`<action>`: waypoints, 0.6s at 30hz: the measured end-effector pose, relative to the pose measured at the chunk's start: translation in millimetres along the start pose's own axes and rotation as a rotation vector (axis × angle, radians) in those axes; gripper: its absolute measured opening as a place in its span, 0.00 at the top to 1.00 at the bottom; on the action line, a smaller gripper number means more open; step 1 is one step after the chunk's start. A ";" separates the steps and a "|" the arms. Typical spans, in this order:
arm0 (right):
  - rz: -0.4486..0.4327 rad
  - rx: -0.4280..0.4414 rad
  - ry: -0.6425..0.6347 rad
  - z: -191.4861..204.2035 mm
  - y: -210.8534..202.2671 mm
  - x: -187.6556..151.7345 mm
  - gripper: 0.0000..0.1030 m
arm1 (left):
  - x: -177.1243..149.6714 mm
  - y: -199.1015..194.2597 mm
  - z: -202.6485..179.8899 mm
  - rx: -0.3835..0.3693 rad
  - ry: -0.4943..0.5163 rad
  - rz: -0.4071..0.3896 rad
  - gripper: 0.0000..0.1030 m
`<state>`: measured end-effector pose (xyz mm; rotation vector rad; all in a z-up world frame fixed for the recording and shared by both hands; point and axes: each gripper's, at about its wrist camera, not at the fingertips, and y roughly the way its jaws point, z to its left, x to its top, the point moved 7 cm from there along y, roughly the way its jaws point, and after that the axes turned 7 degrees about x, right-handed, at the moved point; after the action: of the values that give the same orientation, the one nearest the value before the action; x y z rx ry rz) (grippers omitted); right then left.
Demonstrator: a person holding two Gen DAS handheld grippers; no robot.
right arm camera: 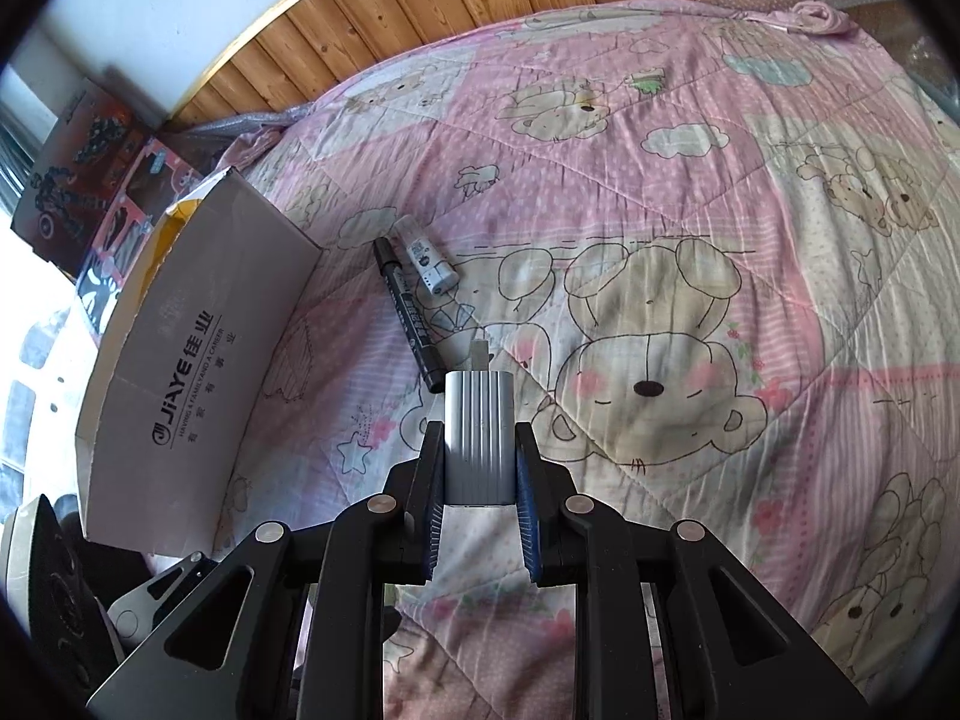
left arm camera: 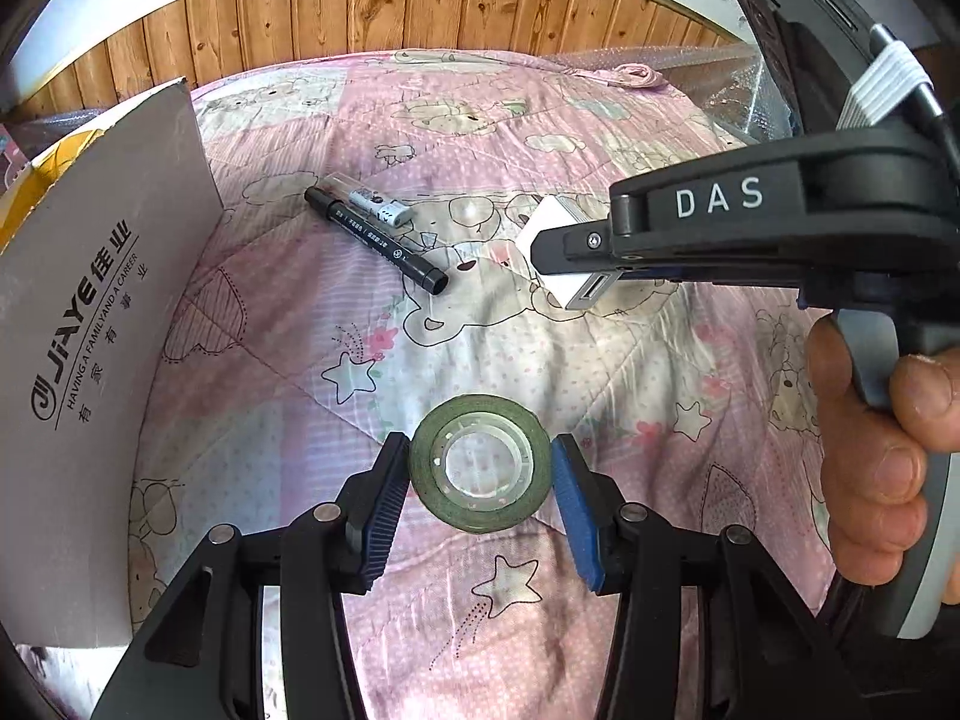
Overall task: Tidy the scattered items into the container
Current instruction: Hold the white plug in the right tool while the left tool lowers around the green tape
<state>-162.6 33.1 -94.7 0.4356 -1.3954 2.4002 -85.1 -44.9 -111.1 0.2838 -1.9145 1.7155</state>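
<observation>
While the right gripper (right arm camera: 479,468) is clamped on the grey charger (right arm camera: 478,435), carry it level over the wall of the cardboard box (right arm camera: 198,336) at left and let go only once inside. The left gripper (left arm camera: 480,468) is spread wide around the roll of green tape (left arm camera: 479,463) on the quilt (left arm camera: 600,120), its fingers just beside the roll. A black marker (left arm camera: 375,240) and a small white tube (left arm camera: 375,204) lie near the box; its tall wall is the obstacle.

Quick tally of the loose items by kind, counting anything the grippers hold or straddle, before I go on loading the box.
Tape roll: 1, between the open left gripper fingers
Charger block: 1, clamped in the right gripper
Black marker: 1, on the quilt
White tube-shaped item: 1, beside the marker
Total: 4
</observation>
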 end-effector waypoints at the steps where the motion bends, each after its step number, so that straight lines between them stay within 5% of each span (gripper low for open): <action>1: -0.001 0.000 0.002 -0.1 -1.3 -1.6 0.79 | 0.5 0.0 3.1 0.003 -0.002 0.001 0.52; 18: -0.004 -0.011 0.021 7.4 -16.6 -43.8 0.79 | -4.2 -22.1 12.0 0.056 -0.013 -0.007 0.52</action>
<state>-115.4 28.7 -96.7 0.4089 -1.3967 2.3861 -73.7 -61.0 -94.9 0.3236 -1.8750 1.7685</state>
